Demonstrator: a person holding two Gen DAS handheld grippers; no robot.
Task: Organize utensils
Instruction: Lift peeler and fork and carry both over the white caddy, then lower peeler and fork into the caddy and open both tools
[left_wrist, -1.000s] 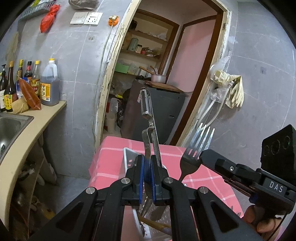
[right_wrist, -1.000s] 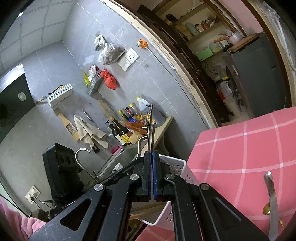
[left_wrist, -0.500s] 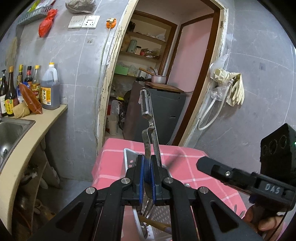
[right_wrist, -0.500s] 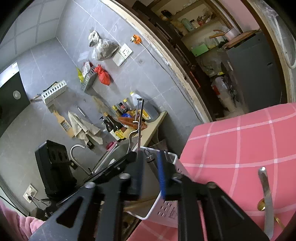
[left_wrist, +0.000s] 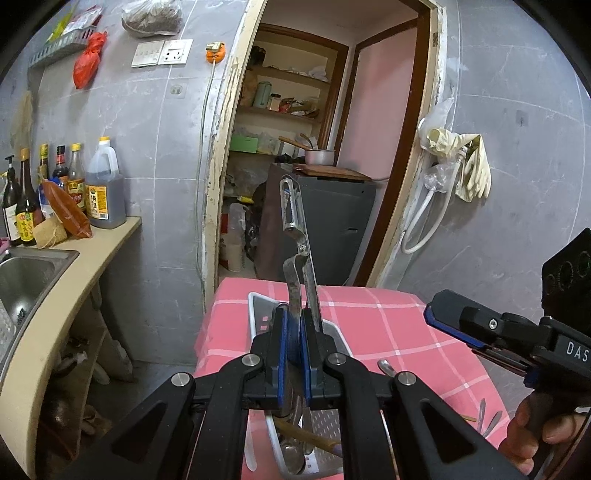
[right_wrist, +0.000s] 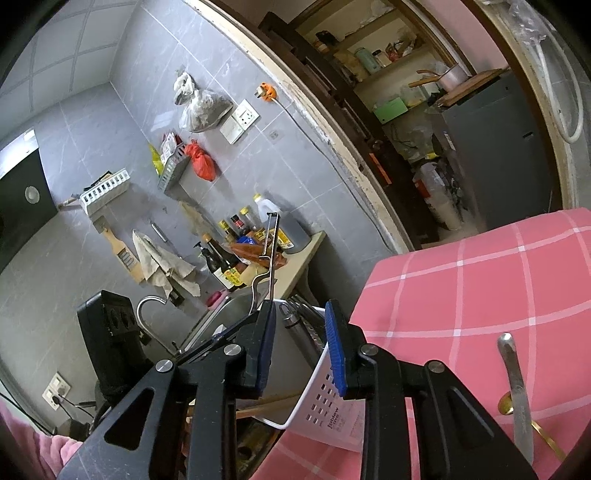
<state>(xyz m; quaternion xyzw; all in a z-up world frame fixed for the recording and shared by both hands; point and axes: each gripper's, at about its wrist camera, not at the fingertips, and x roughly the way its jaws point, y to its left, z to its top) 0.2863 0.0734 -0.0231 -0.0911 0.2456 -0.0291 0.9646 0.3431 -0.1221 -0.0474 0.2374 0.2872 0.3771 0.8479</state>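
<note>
Steel catches the light on the peeler (left_wrist: 295, 236), which stands upright with its blade end high, pinched low on its handle between the blue pads of the left gripper (left_wrist: 294, 343). Below that grip sits a white perforated basket (left_wrist: 258, 306) on the pink checked tabletop (left_wrist: 388, 325); wooden chopsticks (left_wrist: 306, 437) and a metal spoon (left_wrist: 291, 458) lie inside it at the near end. In the left wrist view the right gripper (left_wrist: 430, 314) reaches in from the right, held by a hand (left_wrist: 532, 432), with its tip over the cloth just right of the basket. More loose utensils lie on the cloth near that hand, too small to name.

From the right wrist view the right gripper (right_wrist: 299, 339) has its jaws opening, with nothing pressed between the pads; they hang over the basket's (right_wrist: 325, 402) near rim, where dark handles stand inside. Seen edge-on, the peeler (right_wrist: 271, 251) rises thin beyond the left pad. A steel knife (right_wrist: 517, 391) lies on the cloth at the right, crossing a gold-coloured utensil (right_wrist: 508, 406). Far left, a counter (left_wrist: 74, 258) carries sauce bottles (left_wrist: 22, 206) beside a steel sink (left_wrist: 26, 273).
</note>
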